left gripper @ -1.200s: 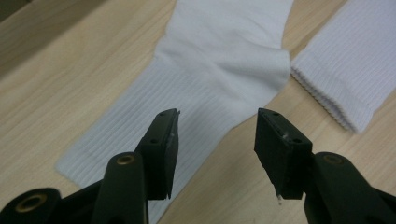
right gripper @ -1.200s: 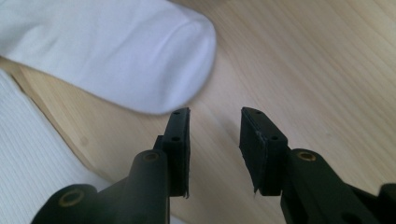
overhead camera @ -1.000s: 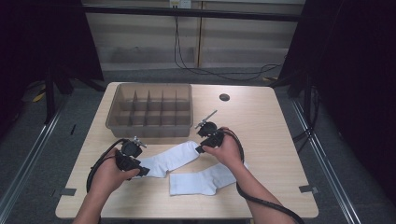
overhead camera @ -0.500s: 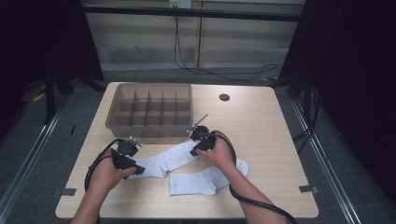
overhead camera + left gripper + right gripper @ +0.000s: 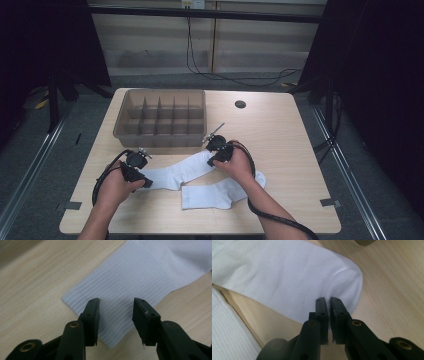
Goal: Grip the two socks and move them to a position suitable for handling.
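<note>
Now we hold the left gripper point(image 5: 116, 315) with fingers spread over the cuff of a white sock point(image 5: 175, 173) near the bench's point(image 5: 295, 150) front edge; our right gripper point(image 5: 329, 312) pinches its toe.

**Left gripper over sock cuff**

Left gripper point(image 5: 115, 315) jaws apart, straddling ribbed cuff end of white sock point(image 5: 140, 275) w/ fabric between them. Sock lies flat on light wood table point(image 5: 32, 287), running to upper right; cuff corner nr left jaw.
</note>
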A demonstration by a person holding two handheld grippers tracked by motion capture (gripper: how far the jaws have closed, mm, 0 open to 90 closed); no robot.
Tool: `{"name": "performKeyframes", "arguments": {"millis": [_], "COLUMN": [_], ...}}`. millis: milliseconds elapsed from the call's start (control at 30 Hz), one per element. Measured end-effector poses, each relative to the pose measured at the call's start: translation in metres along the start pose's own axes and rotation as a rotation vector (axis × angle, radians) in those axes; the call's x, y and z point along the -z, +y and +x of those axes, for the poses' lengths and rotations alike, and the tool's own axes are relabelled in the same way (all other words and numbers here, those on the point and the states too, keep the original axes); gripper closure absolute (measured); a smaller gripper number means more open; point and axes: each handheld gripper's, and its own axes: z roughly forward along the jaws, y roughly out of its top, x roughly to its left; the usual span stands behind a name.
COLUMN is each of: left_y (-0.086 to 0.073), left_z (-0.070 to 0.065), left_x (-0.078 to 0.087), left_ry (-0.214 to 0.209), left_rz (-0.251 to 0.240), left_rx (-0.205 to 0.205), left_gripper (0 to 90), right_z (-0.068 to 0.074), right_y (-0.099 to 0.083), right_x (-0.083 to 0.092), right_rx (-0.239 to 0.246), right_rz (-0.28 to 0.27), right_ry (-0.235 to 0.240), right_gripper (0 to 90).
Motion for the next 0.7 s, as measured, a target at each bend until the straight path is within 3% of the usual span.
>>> {"name": "performKeyframes", "arguments": {"millis": [200,367,467,600,700], "left_y": [0.003,0.006,0.007,0.007,0.008], "left_z": [-0.007,-0.015,-0.015,-0.011,-0.012], "left_x": [-0.002,-0.003,-0.003,-0.002,0.001], "left_ry": [0.059,0.068,0.059,0.010,-0.018], "left_rz": [0.034,0.058,0.058,0.028,0.004], "left_rx": [-0.058,-0.088,-0.064,-0.008,-0.003], "left_gripper": [66.1,77.3,82.8,84.4,84.6], "right_z": [0.001,0.003,0.004,0.004,0.002], "right_y": [0.000,0.000,-0.001,-0.001,-0.002], "right_x": [0.000,0.001,0.002,0.004,0.006], "right_rx": [0.016,0.028,0.014,0.008,0.007], "right_rz": [0.004,0.016,0.018,0.011,0.003], "right_ry": [-0.007,-0.022,-0.017,-0.015,-0.009], "right_gripper": [87.1,87.6,87.8,87.8,87.8]}}
